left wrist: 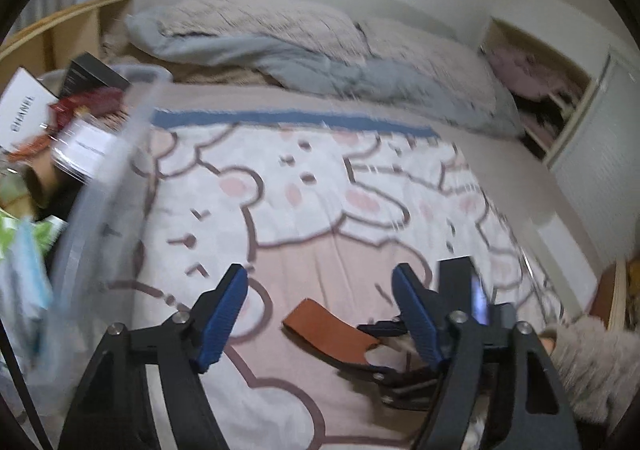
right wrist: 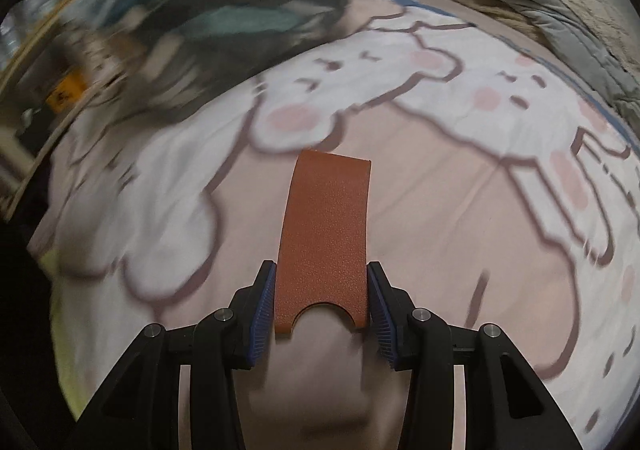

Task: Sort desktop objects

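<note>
A flat brown leather sleeve (right wrist: 324, 234) with a half-round notch at its near end sticks out forward from my right gripper (right wrist: 320, 266). The blue pads are shut on its two long edges. It hangs over a bunny-print bed sheet (right wrist: 460, 209). In the left wrist view the same sleeve (left wrist: 328, 330) shows low in the middle, with the right gripper (left wrist: 370, 348) shut on its right end. My left gripper (left wrist: 320, 274) stands open above the sheet (left wrist: 320, 185) with nothing between its blue fingers (left wrist: 224, 314).
A clear plastic bin (left wrist: 120, 153) holding several boxes and packets stands at the left, and shows blurred in the right wrist view (right wrist: 160, 9). A grey duvet and pillows (left wrist: 320, 61) lie along the far side. A fuzzy sleeve (left wrist: 592, 362) is at the lower right.
</note>
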`<control>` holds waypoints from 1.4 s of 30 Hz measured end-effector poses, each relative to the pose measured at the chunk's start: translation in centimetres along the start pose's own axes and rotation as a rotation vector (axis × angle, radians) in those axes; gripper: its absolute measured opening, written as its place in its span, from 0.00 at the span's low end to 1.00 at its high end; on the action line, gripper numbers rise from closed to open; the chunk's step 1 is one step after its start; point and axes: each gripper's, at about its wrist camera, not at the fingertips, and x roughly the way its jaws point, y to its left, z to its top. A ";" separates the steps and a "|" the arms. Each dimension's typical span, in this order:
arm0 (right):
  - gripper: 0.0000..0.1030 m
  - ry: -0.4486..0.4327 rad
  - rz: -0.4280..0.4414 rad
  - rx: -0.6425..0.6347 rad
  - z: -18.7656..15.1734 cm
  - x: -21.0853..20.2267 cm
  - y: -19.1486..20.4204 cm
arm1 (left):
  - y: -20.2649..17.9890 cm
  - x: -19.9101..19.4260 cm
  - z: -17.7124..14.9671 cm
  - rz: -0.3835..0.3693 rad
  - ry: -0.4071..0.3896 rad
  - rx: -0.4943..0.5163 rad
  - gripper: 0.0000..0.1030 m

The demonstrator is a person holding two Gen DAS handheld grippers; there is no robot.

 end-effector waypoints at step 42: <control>0.53 -0.029 -0.047 -0.042 -5.5 -1.1 -0.7 | 1.2 14.1 -7.1 -0.205 0.461 -0.144 0.45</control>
